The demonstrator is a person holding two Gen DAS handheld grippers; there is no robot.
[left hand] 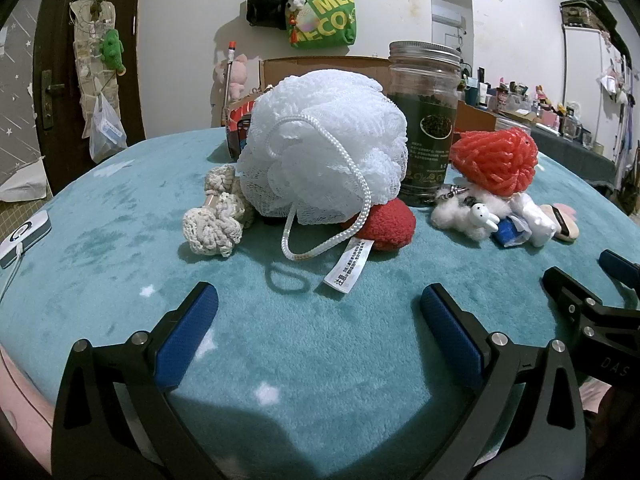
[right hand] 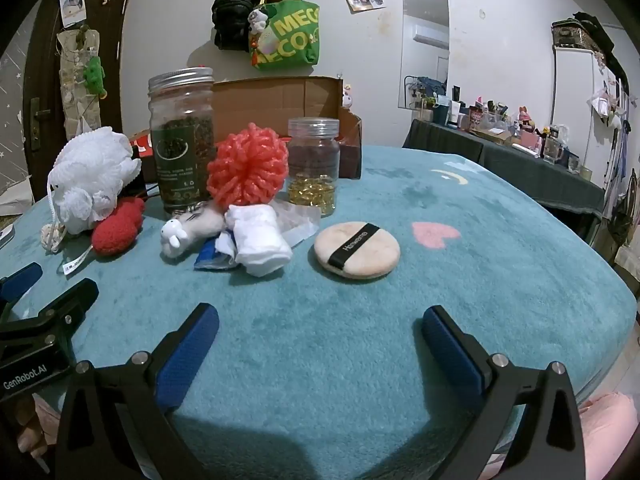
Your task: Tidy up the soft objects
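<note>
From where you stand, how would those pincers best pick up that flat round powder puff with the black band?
Probably by its rim. The powder puff lies flat on the teal blanket, apart from the other things, so the open right gripper could come down from above, one finger on each side, squeezing across its width. It sits low, so the fingers may press into the blanket.

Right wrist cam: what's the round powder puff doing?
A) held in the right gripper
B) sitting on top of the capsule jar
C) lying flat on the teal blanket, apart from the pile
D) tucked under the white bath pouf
C: the powder puff lies flat on the teal blanket, clear of the other items, and the right gripper is open and empty.
</note>
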